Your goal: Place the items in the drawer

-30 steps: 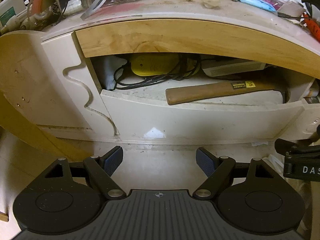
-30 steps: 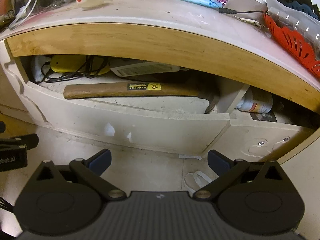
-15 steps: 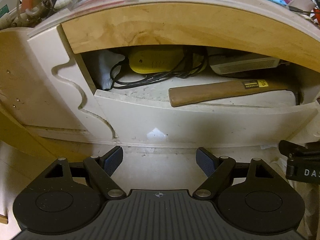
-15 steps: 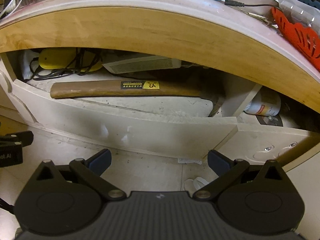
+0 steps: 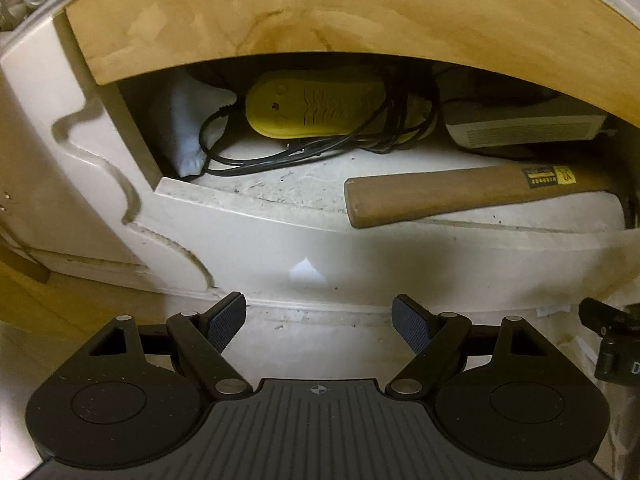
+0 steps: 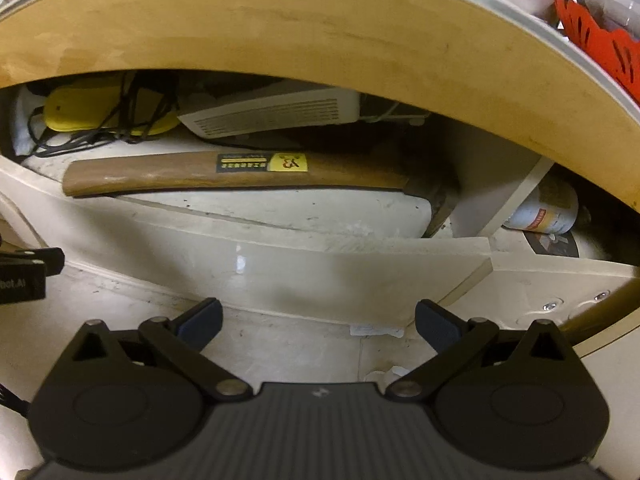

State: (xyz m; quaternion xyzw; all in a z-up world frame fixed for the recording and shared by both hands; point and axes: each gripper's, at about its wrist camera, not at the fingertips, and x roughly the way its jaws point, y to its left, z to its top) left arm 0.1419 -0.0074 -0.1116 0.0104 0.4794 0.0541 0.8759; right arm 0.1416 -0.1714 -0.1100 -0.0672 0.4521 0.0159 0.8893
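Observation:
The cream drawer (image 5: 304, 252) stands pulled out under the wooden desk edge (image 5: 320, 16); it also shows in the right wrist view (image 6: 320, 264). Inside lie a wooden-handled hammer (image 5: 472, 196) (image 6: 224, 174), a yellow device (image 5: 316, 106) (image 6: 92, 110) wrapped in black cable, and a grey-white box (image 5: 520, 126) (image 6: 276, 114). My left gripper (image 5: 319, 322) is open and empty just in front of the drawer front. My right gripper (image 6: 319, 322) is open and empty before the drawer's right end.
A white bag (image 5: 192, 128) sits in the drawer's left corner. A second drawer on the right holds a labelled bottle (image 6: 548, 212). A red basket (image 6: 596, 44) sits on the desk top. Pale floor with paper scraps (image 6: 376, 330) lies below.
Both grippers have moved closer to the drawer, so the drawer and desk edge fill more of each view. Both stay open and empty.

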